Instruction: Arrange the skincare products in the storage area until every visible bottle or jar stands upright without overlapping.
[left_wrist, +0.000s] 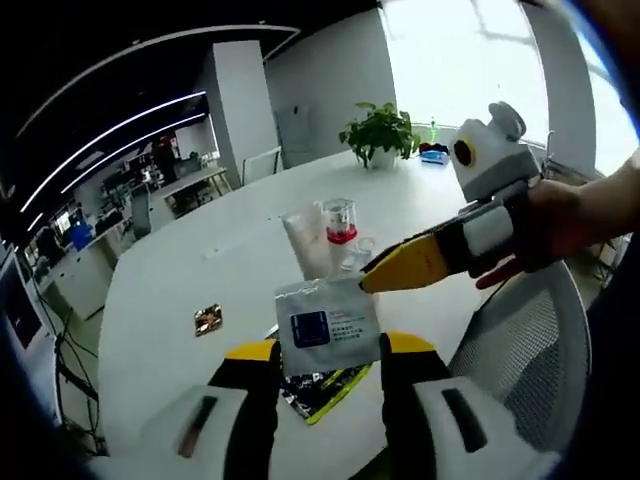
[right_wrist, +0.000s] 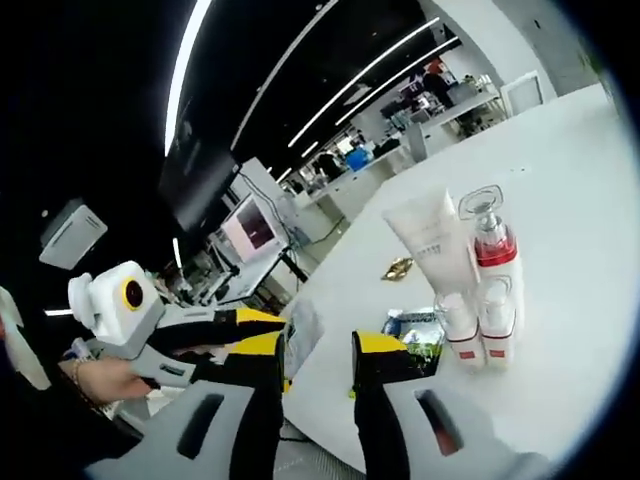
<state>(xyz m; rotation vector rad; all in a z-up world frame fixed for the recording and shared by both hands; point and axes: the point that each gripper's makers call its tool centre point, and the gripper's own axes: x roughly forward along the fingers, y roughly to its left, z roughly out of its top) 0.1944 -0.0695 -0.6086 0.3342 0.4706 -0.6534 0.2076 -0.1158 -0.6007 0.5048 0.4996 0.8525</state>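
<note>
Left gripper (left_wrist: 328, 352): yellow-tipped jaws clenched on a flat white sachet with a blue square label (left_wrist: 326, 325), held above the near edge of the white table (left_wrist: 170, 280). Right gripper (left_wrist: 372, 279) enters from the right, its yellow tip touching the sachet's upper right corner; in the right gripper view (right_wrist: 318, 352) its jaws stand apart, the sachet edge (right_wrist: 300, 335) between them.

Beyond the jaws: upright white tube (left_wrist: 308, 240), clear red-banded bottle (left_wrist: 340, 220), two small white bottles (right_wrist: 480, 320) just beside. A dark foil packet (left_wrist: 320, 388) lies under the sachet.
</note>
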